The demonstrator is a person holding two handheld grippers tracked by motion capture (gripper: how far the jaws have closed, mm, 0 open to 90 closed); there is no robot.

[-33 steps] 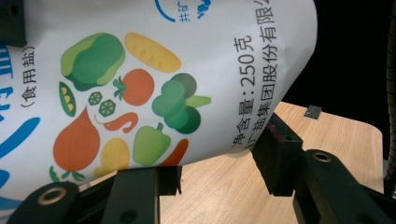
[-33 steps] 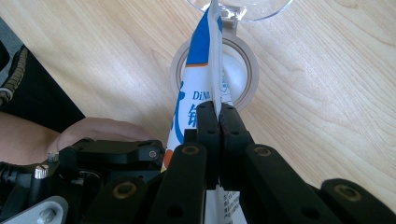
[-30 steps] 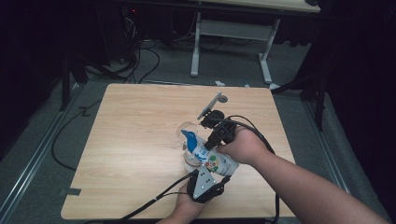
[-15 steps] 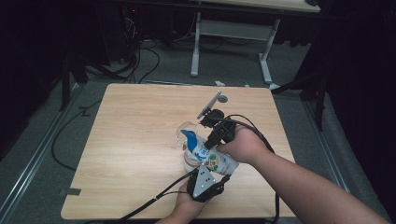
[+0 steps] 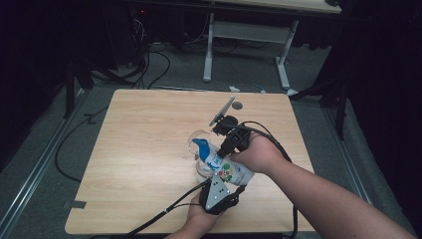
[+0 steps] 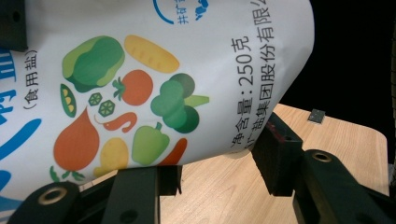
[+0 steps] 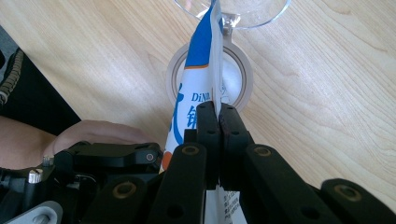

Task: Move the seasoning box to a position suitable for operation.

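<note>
Nothing moved; both hand-held grippers, left (image 5: 215, 186) and right (image 7: 218, 122), clamped on white salt bag (image 6: 154, 79), vegetable print, blue top.

Wooden table (image 5: 139, 164), desk frame (image 5: 246, 35) behind

Salt bag (image 6: 154, 88) cropped at frame edges.

Table (image 5: 144, 149): light wood top, square, rounded corners.
On it, near middle: clear glass (image 5: 198, 144) standing upright.
Far edge: small dark round disc (image 5: 237, 105).
Near-left corner: grey tape (image 5: 74, 204).
</note>
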